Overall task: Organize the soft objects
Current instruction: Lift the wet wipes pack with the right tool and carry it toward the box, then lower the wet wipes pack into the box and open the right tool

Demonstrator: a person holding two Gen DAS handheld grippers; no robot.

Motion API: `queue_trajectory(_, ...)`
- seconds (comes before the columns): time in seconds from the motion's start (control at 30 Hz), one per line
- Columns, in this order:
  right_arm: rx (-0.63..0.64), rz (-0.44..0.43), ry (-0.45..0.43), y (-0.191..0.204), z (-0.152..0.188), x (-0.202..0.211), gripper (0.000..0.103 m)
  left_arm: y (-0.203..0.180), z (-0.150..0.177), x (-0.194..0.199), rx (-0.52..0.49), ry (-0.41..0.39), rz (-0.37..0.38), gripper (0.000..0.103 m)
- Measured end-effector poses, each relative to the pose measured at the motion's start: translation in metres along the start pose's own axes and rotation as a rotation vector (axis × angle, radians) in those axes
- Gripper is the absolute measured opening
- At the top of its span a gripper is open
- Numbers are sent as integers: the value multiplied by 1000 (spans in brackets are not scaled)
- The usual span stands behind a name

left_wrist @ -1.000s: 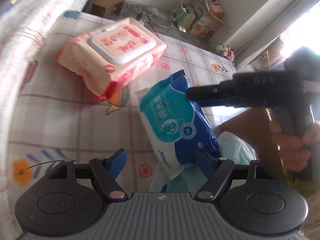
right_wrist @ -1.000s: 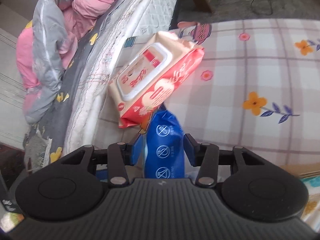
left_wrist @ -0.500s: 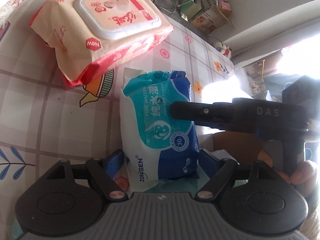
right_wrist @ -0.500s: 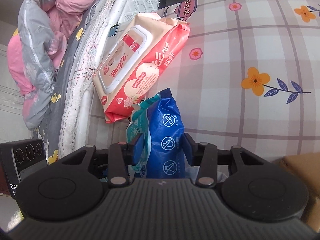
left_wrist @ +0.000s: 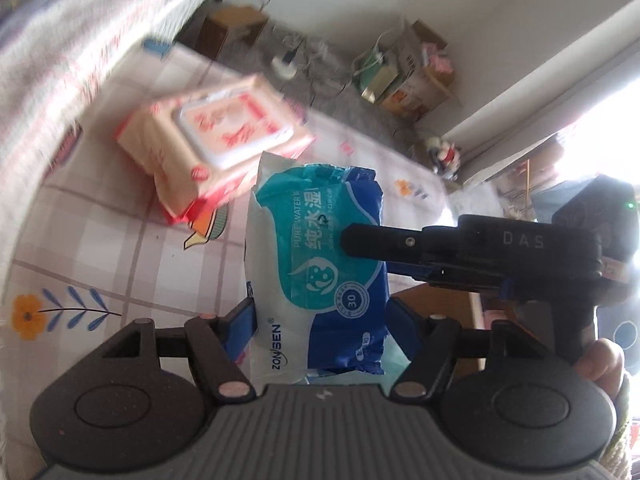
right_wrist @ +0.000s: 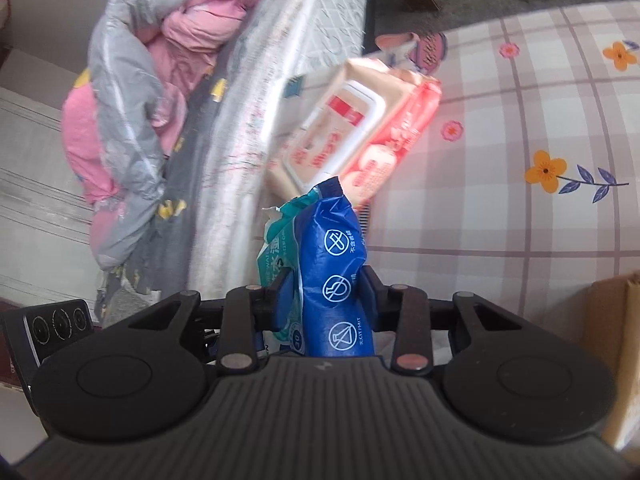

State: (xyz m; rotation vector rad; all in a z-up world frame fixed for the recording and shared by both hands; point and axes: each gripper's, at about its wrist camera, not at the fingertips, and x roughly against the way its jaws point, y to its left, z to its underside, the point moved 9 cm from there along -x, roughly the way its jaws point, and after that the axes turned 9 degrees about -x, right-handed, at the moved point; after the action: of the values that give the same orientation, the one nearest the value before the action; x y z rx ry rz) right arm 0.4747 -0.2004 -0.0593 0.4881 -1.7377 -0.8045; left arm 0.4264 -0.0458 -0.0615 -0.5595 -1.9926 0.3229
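A blue and teal wet-wipes pack (left_wrist: 320, 264) hangs above the checked tablecloth (left_wrist: 100, 260), held by both grippers. My left gripper (left_wrist: 322, 326) spans its width. Its blue pads touch both long edges while the jaws are closing. From the right, my right gripper (left_wrist: 360, 252) pinches the pack's side. In the right wrist view the right gripper (right_wrist: 328, 294) squeezes the blue pack (right_wrist: 332, 248) across its thickness, jaws still closing. A pink and cream wipes pack (left_wrist: 216, 136) with a white lid lies on the cloth beyond, apart from both grippers, also seen as the pink pack (right_wrist: 352, 132).
A bed with a pink and grey quilt (right_wrist: 132, 120) borders the cloth (right_wrist: 520, 120) on the left. A cardboard box (right_wrist: 612, 340) stands at the near right. Boxes and cables (left_wrist: 400, 76) clutter the floor by the far wall. A person's hand (left_wrist: 604, 364) holds the right gripper.
Both grippers have risen with the blue pack between them, and the pink pack now sits farther below. The jaws of each gripper have narrowed on the blue pack.
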Motion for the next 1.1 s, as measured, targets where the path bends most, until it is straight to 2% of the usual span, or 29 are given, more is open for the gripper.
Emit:
queue_trajectory(0.17,31,-71,-81,23,15,62,34,-47,3,48,-60,-74,8,70)
queue_trajectory(0.3,22,-95,-153,15,32,122,33,-101,16,63,-139,-88,47,70)
queue_trajectory(0.43,-27,-74,-225,-21,58,181,33,-158,42,56,-223,-43,99,70)
queue_trajectory(0.6,-120,-12,-279,-91,92,231,33,-212,82,16,-292,59,152,70)
queue_trajectory(0.73,-218,32,-269,-151,116,243,34,-238,114,-22,-307,154,162,70)
queue_trajectory(0.87,-297,35,-248,-195,134,240,33,-251,136,-49,-344,193,138,70)
queue_trajectory(1.0,-361,29,-201,-229,140,222,33,-253,153,-76,-431,249,77,70)
queue_trajectory(1.1,-418,56,-150,-258,145,197,33,-252,161,-82,-485,242,41,72)
